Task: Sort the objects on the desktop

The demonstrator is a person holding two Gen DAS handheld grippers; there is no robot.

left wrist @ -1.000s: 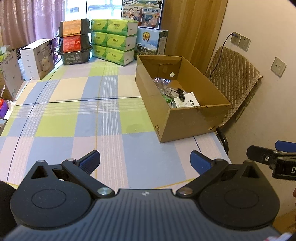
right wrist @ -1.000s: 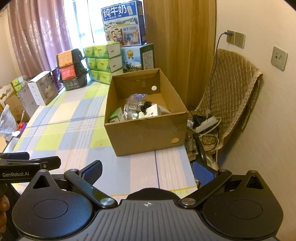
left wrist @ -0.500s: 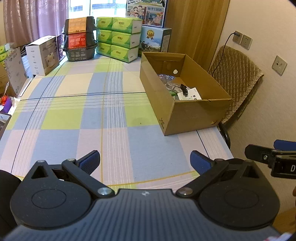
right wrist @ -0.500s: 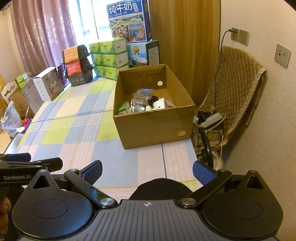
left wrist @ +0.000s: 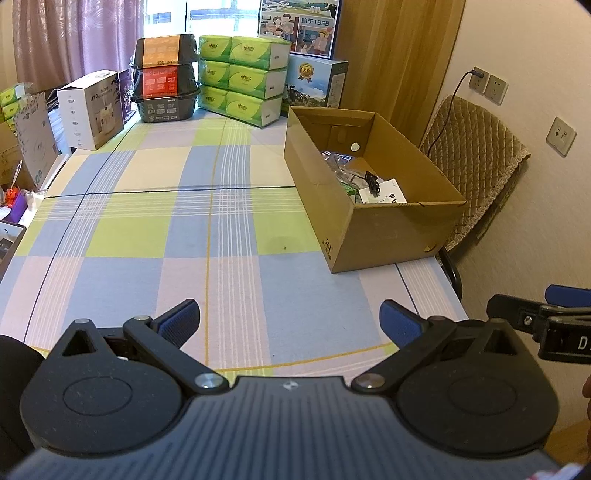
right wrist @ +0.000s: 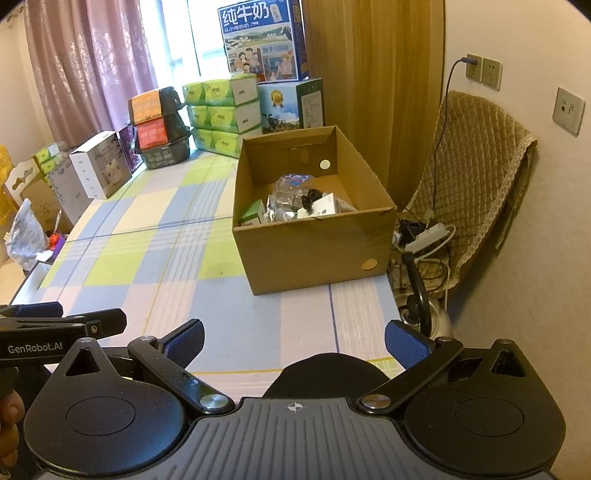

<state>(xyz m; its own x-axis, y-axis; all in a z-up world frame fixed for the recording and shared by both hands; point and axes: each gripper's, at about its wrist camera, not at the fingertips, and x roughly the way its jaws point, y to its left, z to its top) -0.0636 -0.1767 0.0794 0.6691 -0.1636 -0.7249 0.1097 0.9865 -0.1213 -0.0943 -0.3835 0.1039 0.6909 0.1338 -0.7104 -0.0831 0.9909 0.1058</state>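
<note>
In the left wrist view the near wall of the cardboard box (left wrist: 391,229) hides most of what lies inside it; only a black cable (left wrist: 371,181) and part of a white leaflet (left wrist: 384,194) show above its rim. Beyond the box, the milk carton (left wrist: 297,26) is cut by the top edge. The right gripper (left wrist: 546,325) runs off the right edge, its fingertips unseen.

Right tool (right wrist: 293,341) hangs over the near edge of the checked bench (right wrist: 155,258), fingers spread wide, gripping nothing. Ahead, a cardboard box (right wrist: 314,247) sits on the bench, packets and a small carton jumbled inside. Left tool (right wrist: 62,325) pokes in at the left.
</note>
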